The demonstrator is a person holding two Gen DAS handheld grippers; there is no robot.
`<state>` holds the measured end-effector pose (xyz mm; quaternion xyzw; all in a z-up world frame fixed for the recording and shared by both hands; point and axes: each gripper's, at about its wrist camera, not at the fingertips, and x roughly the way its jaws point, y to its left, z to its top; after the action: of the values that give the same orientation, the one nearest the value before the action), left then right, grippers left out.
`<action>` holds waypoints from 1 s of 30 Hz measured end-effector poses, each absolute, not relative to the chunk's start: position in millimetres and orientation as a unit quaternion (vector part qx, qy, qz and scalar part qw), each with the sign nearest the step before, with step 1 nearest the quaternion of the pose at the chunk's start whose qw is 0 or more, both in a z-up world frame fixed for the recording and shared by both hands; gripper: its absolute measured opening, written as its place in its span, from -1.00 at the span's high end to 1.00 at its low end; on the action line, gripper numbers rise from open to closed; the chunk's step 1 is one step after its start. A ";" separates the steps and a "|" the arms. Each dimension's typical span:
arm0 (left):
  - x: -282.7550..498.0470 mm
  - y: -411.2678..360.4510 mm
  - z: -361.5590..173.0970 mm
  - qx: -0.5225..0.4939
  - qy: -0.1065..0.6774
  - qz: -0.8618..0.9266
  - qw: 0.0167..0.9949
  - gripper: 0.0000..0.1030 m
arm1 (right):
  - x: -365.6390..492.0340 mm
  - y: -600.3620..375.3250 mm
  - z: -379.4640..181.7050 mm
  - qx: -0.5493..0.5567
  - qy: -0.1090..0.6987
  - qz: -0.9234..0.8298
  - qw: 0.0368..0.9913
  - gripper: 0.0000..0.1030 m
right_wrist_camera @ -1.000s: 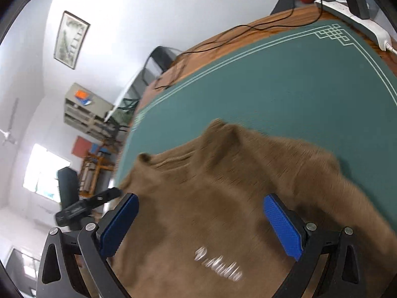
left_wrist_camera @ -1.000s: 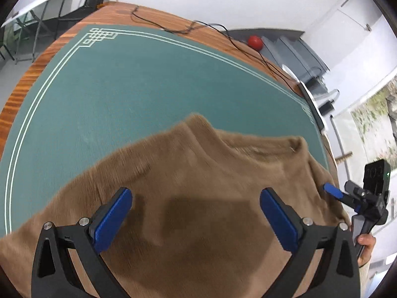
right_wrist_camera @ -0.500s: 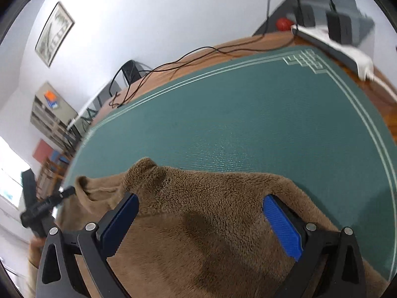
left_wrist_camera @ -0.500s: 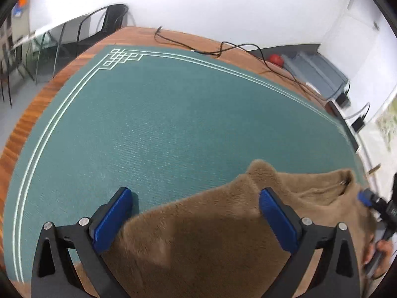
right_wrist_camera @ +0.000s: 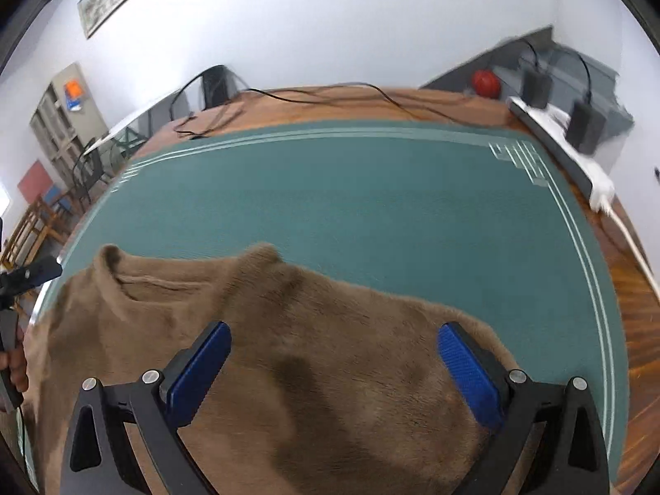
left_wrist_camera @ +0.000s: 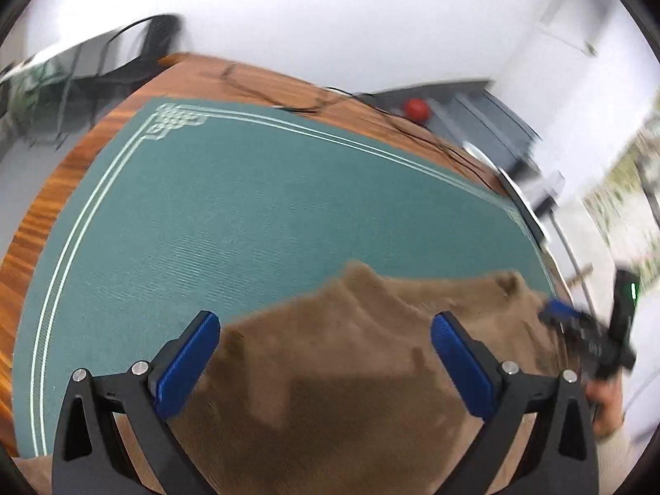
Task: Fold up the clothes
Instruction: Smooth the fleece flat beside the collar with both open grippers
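Both grippers (left (left_wrist_camera: 326, 354), right (right_wrist_camera: 334, 359)) hover spread-fingered over brown sweater (right_wrist_camera: 288, 330).

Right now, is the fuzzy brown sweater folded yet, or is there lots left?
Lots left. The brown sweater is only laid on the green mat, collar away from the grippers; no neat fold shows. The left gripper and right gripper hang open above it, gripping nothing. All the folding remains.

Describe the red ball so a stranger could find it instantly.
Start at the wooden table with the green mat. Look past its far right corner, behind the white power strip. The red ball sits there, the only round, red thing among grey boxes.
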<state>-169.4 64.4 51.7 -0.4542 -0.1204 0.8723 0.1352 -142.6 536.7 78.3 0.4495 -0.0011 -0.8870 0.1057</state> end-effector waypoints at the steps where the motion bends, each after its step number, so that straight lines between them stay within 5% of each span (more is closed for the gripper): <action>1: -165.9 71.6 50.8 -0.460 -0.107 0.870 0.144 -0.99 | -143.6 529.1 79.3 0.451 0.010 -0.885 0.111 -0.99; 16: -205.8 93.1 9.2 -0.476 -0.031 0.877 0.059 -0.99 | -153.6 487.6 38.7 0.470 0.086 -0.869 0.128 -0.99; 24: -197.4 51.0 33.5 -0.478 -0.216 0.839 0.144 -0.99 | -146.4 487.8 38.5 0.460 0.085 -0.874 0.129 -0.99; 30: -162.2 66.4 56.2 -0.479 -0.200 0.832 0.195 -0.99 | -145.9 488.1 39.9 0.458 0.085 -0.875 0.129 -0.99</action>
<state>-162.2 66.4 56.2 -0.4789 -0.1995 0.8324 0.1946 -145.9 488.1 39.9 0.4583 0.0846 -0.8753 0.1292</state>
